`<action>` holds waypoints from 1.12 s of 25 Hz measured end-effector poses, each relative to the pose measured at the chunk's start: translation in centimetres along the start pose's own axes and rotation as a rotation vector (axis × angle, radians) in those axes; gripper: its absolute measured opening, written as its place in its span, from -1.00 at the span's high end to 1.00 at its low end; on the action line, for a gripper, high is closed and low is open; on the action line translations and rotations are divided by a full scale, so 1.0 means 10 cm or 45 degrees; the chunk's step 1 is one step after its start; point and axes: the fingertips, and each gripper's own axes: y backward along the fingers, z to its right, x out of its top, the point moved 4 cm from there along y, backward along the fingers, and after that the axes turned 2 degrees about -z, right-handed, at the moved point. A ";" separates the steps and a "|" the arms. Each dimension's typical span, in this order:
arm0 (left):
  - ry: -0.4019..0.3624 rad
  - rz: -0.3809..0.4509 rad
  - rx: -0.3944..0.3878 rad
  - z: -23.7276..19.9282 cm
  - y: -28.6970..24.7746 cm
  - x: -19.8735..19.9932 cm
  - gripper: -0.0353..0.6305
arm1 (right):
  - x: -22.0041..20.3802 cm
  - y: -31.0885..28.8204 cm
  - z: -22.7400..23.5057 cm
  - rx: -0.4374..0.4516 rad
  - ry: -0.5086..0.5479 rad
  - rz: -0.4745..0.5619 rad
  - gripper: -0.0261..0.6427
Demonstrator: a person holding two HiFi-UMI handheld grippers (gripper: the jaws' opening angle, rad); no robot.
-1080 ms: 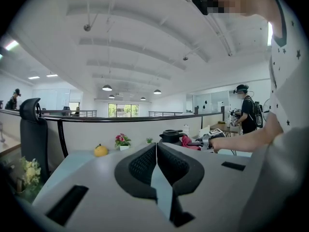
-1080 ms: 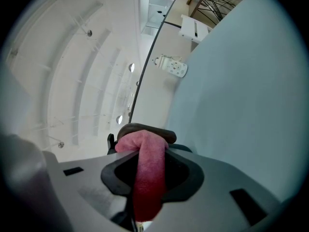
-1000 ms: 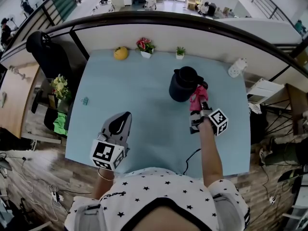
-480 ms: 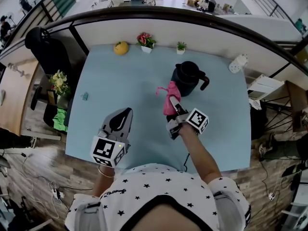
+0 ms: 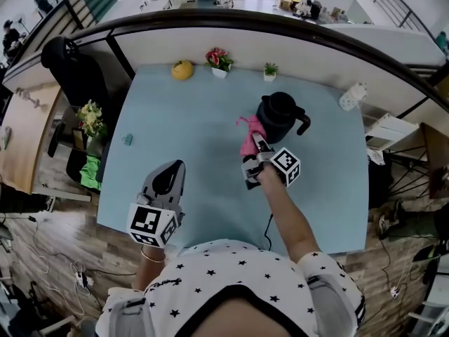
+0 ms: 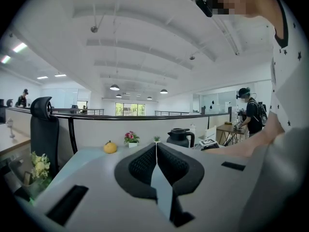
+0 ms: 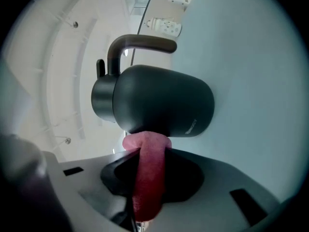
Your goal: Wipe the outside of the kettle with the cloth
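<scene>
The dark kettle (image 5: 279, 117) stands upright on the light blue table (image 5: 182, 139), toward the back, its handle to the right. My right gripper (image 5: 257, 149) is shut on the pink cloth (image 5: 250, 136) and presses it against the kettle's left side. In the right gripper view the kettle (image 7: 159, 100) fills the middle and the cloth (image 7: 148, 173) bulges from between the jaws against its wall. My left gripper (image 5: 170, 179) is shut with nothing in it, near the table's front left. From the left gripper view (image 6: 156, 154) the kettle (image 6: 180, 137) shows far off.
Along the table's back edge sit a yellow fruit (image 5: 182, 69), a pot of pink flowers (image 5: 220, 60) and a small green plant (image 5: 270, 70). A white object (image 5: 351, 96) lies at the back right corner. A black chair (image 5: 66, 69) stands left of the table.
My right gripper carried the cloth from the kettle's right side round its front to the left side, where the cloth now meets the kettle. The left gripper stayed still.
</scene>
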 end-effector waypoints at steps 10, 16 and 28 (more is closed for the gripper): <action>-0.036 -0.001 -0.099 0.24 -0.16 0.05 0.81 | 0.33 0.47 0.07 -0.005 0.003 0.015 0.64; -0.044 -0.008 -0.097 0.26 -0.15 0.04 0.81 | 0.71 0.69 0.19 -0.015 -0.013 0.130 0.64; -0.042 -0.019 -0.060 0.20 -0.09 0.04 0.81 | 1.00 0.68 0.31 0.022 -0.094 0.265 0.64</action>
